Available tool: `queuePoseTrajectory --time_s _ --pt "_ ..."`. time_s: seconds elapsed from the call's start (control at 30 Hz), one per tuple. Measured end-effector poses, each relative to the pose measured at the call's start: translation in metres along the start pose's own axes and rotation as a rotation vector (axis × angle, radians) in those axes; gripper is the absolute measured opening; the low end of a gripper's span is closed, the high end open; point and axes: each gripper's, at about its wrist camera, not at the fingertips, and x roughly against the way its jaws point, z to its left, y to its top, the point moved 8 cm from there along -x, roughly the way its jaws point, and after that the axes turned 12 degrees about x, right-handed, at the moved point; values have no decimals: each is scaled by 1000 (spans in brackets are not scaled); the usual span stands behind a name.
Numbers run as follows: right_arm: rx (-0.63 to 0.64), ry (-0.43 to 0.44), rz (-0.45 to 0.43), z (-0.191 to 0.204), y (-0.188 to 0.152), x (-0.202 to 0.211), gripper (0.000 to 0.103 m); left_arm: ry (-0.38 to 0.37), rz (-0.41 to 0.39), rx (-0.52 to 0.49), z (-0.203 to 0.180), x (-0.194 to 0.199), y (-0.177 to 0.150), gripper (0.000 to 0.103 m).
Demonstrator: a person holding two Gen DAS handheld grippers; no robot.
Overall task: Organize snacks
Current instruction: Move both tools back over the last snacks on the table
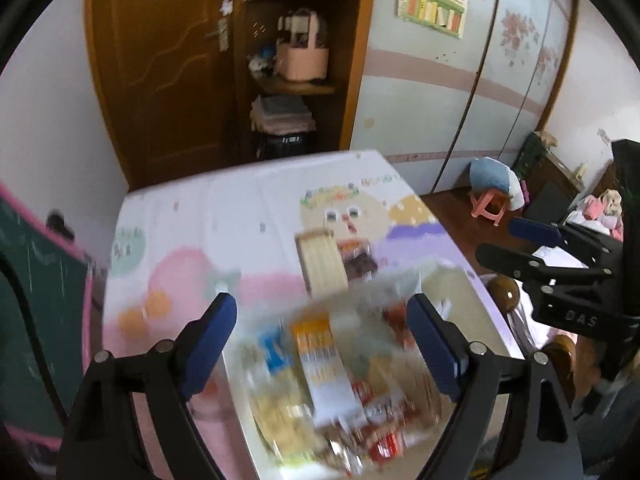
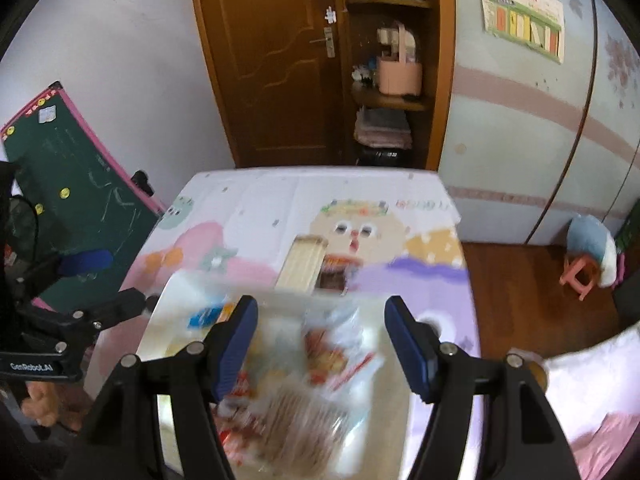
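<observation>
Hovering above white tray (image 1: 240,408) | left gripper (image 1: 320,340) gaping, gripping nothing | right gripper (image 2: 320,344) gaping, gripping nothing | snack packets (image 1: 320,384) lying heaped, blurred, inside tray on cartoon-print table (image 1: 192,216)

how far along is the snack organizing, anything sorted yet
Barely started, by the look of it. Done: one long wafer pack and a darker packet lie on the mat beyond the tray. In hand: nothing; the left claw and right claw hang open above the pile. Left: the blurred heap of snacks on the white tray.
</observation>
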Motion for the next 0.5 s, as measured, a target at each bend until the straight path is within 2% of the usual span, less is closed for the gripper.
queuePoseTrajectory --time_s 0.13,0.23,0.33,0.4,0.5 --pt "-2 22 60 -22 28 -35 66 25 -2 -63 -6 -29 54 93" --pt "-59 82 162 -34 31 -78 66 55 53 -72 -1 -69 76 93" --pt "-99 127 290 -37 21 -133 66 93 167 -60 10 -125 80 93" --pt "-104 143 360 -33 9 -164 66 100 257 -58 16 -164 73 93" --pt "-116 165 461 -26 -10 -200 62 118 344 -24 26 -203 59 93"
